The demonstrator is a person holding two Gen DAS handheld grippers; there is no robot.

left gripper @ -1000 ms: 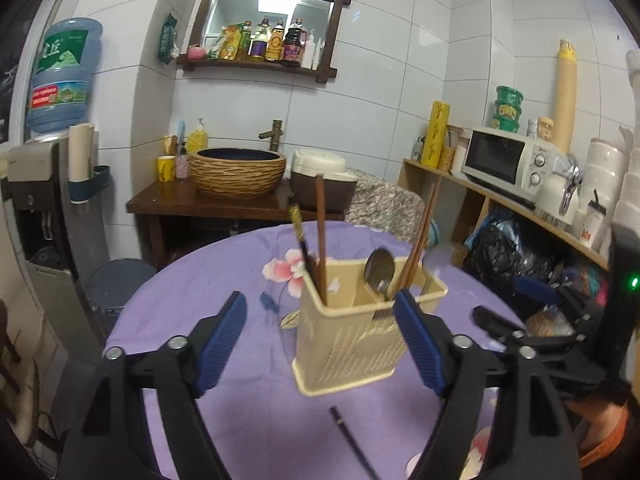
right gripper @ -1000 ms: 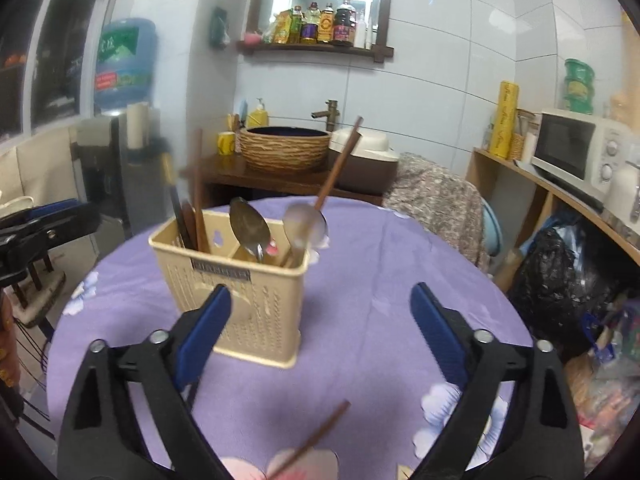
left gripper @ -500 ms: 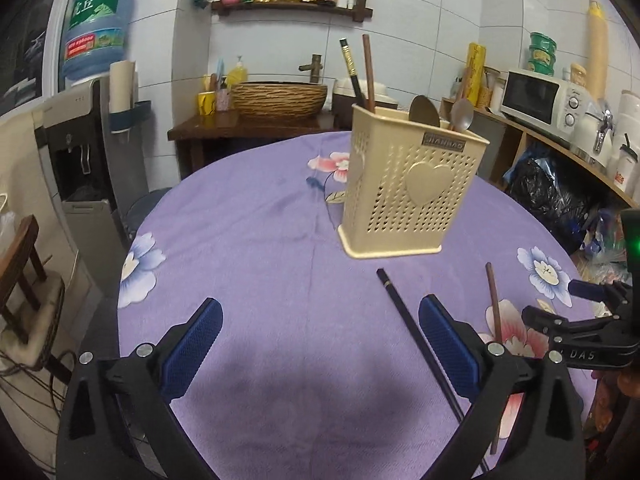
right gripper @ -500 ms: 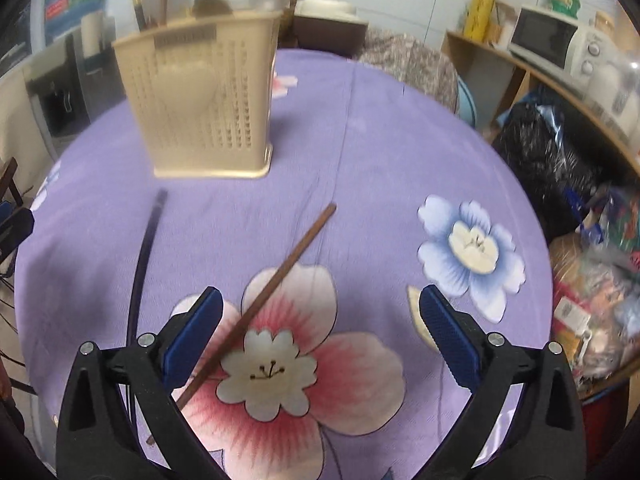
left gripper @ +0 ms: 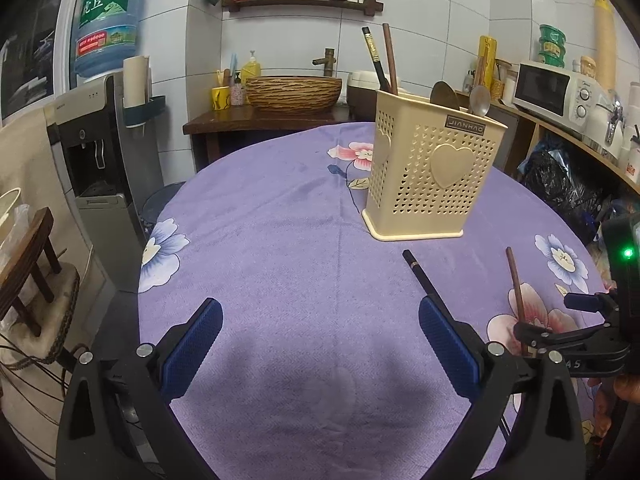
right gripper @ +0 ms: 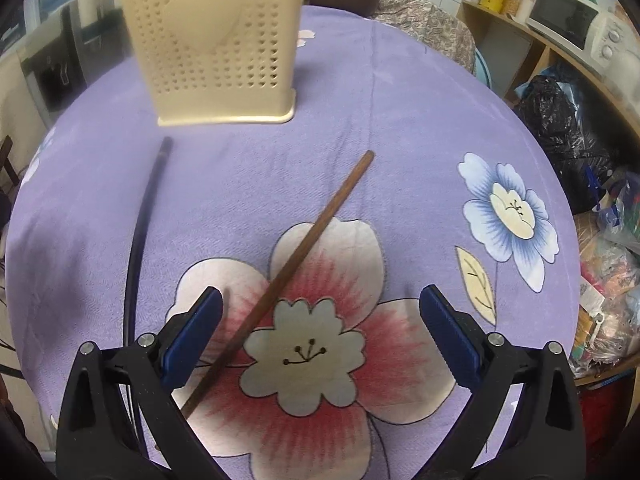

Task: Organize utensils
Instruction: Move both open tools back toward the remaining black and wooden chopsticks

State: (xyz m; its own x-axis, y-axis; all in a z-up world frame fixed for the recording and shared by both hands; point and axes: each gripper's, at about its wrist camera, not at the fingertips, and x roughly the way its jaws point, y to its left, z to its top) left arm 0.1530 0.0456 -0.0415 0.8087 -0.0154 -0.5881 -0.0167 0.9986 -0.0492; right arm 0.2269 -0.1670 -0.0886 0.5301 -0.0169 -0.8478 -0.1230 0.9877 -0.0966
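Right gripper (right gripper: 320, 320) jaws apart over brown chopstick (right gripper: 304, 248); left gripper (left gripper: 320, 340) apart, empty. You're at pickup: straddle it, then clamp.

Two chopsticks (right gripper: 294, 270) on table before holder (right gripper: 218, 46).

Water dispenser (left gripper: 96, 148), microwave (left gripper: 558, 88), woven basin (left gripper: 293, 94).

The cloth (right gripper: 400, 112) on the table is matt, slightly napped purple fabric. The caddy (left gripper: 428, 184) is perforated cream plastic. One chopstick (right gripper: 304, 248) is matt brown wood, another (right gripper: 138, 240) glossy black. The spoons (left gripper: 478, 100) are dull metal. The tongs' pads (left gripper: 192, 344) are knurled blue rubber.
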